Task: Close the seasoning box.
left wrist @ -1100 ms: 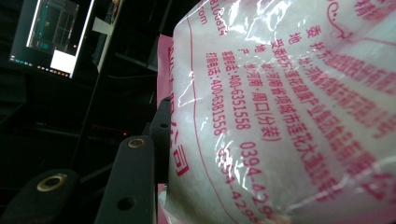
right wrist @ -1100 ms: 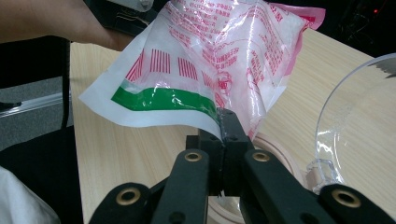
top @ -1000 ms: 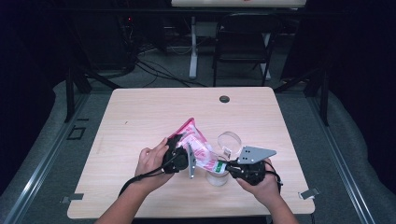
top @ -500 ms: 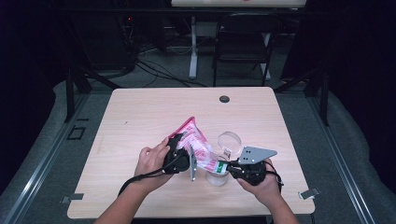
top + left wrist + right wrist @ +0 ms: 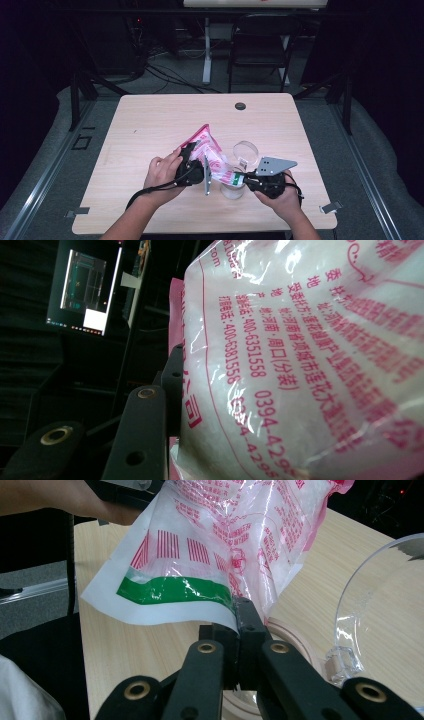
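Two grippers: I have both on one plastic bag, over the near half of the tabletop, towards its near edge.
Tabletop (image 5: 150, 130): pale wood, the largest thing I see; a small dark round grommet (image 5: 240, 106) sits near its far edge, well apart from the work.
Plastic bag (image 5: 212, 157): white and clear film with pink print and a green band at one end; it is lifted off the tabletop and slants from a pink top corner, which points towards the far edge, down to the green end nearer the near edge. In the left gripper view the bag (image 5: 310, 365) is bulging and pressed close against the camera; in the right gripper view the bag (image 5: 215, 545) rises above the jaws.
Left gripper (image 5: 199, 170): my left hand (image 5: 161, 175) holds it at the bag's left side. Its jaws stand partway closed with the full body of the bag between them, so I read it as gripping the bag.
Right gripper (image 5: 246, 181): my right hand (image 5: 280, 192) holds it near the right part of the near edge. Its jaws are fully closed, pinching the bag's bottom edge at the end of the green band (image 5: 175, 590), where the right gripper (image 5: 242, 611) shows the fingertips meeting on the film.
Clear container (image 5: 246, 152): a see-through round tub lying just beside the bag's lower end, on the tabletop between the two grippers and slightly farther from me; its curved wall (image 5: 380, 605) stands at the right of the right gripper view.
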The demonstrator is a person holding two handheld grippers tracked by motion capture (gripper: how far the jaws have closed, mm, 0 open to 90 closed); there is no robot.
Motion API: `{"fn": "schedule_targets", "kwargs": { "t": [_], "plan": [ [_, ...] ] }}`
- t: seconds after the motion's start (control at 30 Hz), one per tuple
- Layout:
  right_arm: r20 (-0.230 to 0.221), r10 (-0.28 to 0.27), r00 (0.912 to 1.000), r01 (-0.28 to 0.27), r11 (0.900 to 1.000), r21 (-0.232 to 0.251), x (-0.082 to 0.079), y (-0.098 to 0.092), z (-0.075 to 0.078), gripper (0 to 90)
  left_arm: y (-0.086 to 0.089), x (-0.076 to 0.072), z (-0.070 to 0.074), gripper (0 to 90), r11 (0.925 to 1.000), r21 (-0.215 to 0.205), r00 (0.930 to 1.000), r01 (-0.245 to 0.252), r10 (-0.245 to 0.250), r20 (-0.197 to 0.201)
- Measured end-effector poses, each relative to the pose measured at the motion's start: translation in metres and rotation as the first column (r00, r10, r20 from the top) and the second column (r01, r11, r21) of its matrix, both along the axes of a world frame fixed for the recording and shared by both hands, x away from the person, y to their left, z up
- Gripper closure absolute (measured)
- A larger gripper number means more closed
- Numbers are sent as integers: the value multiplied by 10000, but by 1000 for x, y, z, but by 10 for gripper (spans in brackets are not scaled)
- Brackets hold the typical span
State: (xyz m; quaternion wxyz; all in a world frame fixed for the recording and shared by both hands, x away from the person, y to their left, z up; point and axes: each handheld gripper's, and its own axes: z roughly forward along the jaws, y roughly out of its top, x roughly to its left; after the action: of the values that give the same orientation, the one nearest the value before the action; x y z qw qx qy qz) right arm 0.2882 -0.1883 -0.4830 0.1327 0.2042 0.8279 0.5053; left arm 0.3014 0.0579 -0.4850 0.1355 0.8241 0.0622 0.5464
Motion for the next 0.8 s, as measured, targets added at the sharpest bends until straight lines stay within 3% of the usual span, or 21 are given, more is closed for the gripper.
{"fn": "schedule_targets", "kwargs": {
  "t": [0.8],
  "plan": [
    [29,-57,10000,57,10000,52,0,-4,1,900,-3,-2,2,608,9998,132,9994,155,-159,307]
  ]
}}
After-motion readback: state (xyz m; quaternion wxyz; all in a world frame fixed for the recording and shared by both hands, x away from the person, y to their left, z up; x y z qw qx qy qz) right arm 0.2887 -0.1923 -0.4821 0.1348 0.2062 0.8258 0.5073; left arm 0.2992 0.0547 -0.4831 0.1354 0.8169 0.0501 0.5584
